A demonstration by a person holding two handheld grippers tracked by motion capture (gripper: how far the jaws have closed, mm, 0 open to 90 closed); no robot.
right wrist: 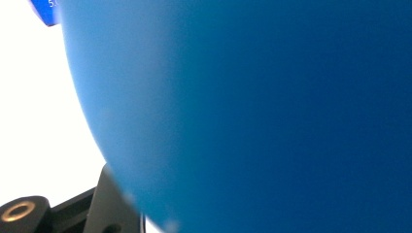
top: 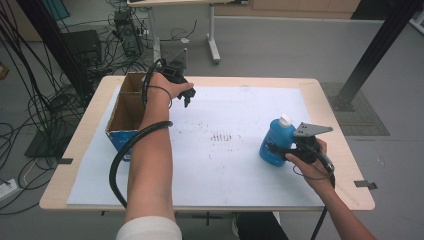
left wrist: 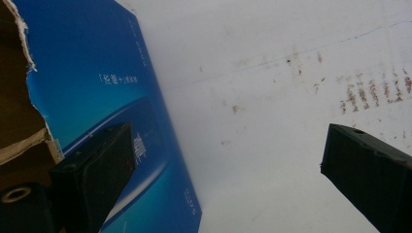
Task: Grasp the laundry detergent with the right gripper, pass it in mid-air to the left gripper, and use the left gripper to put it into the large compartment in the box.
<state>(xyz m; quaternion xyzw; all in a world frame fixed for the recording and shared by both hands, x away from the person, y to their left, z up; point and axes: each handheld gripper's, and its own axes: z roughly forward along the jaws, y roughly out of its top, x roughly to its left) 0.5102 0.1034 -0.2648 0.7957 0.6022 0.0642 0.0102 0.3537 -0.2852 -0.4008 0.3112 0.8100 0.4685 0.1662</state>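
A blue bottle with a white cap stands on the white mat at the right. My right gripper is shut on its lower body from the near right side. In the right gripper view the bottle sits right against the camera, with one black jaw showing at the bottom left. An open cardboard box with blue outer sides stands at the left of the table. My left gripper hangs just right of the box, pointing down, open with nothing between its jaws. The box's blue side lies next to its left jaw.
The white mat covers most of the wooden table, with faint reddish marks at its middle. Cables and equipment lie on the floor at the left. A black post rises at the far right.
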